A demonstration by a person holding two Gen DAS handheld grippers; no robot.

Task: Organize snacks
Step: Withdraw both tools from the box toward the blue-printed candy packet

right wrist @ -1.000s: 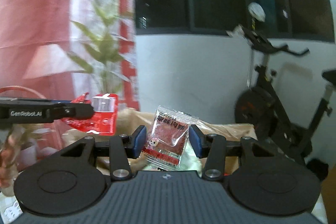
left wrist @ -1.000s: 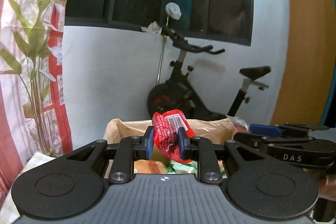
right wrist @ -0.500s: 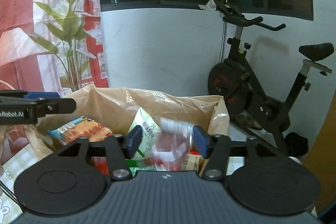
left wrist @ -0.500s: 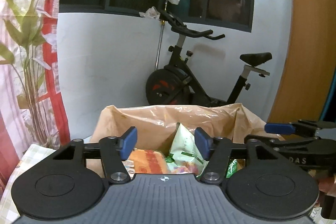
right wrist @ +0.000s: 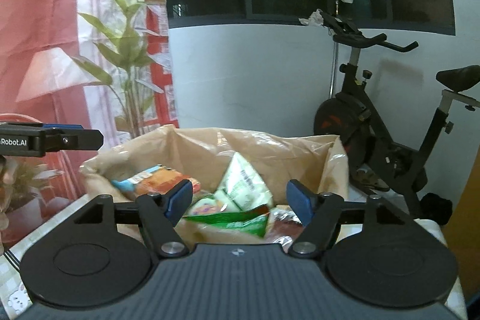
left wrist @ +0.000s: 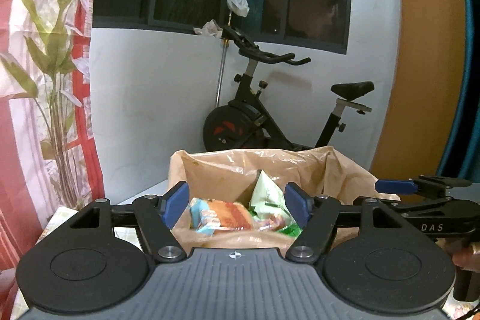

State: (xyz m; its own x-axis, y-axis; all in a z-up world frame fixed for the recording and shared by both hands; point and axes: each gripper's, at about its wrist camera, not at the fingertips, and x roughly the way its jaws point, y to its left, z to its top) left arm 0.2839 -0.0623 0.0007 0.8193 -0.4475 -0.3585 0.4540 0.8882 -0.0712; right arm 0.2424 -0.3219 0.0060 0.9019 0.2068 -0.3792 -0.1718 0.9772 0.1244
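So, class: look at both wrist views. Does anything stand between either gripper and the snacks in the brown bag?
Nothing visible does. The left gripper and right gripper both stand open and empty above the bag, whose mouth is wide open, with the snack packets exposed directly beyond the fingers.

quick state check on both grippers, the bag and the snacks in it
left gripper: open, nothing between its fingers, jaws have just been opening
right gripper: open, holding nothing, jaws have just been opening
bag: mouth open, upright
orange snack pack: lying inside bag
pale green packet: propped up inside bag
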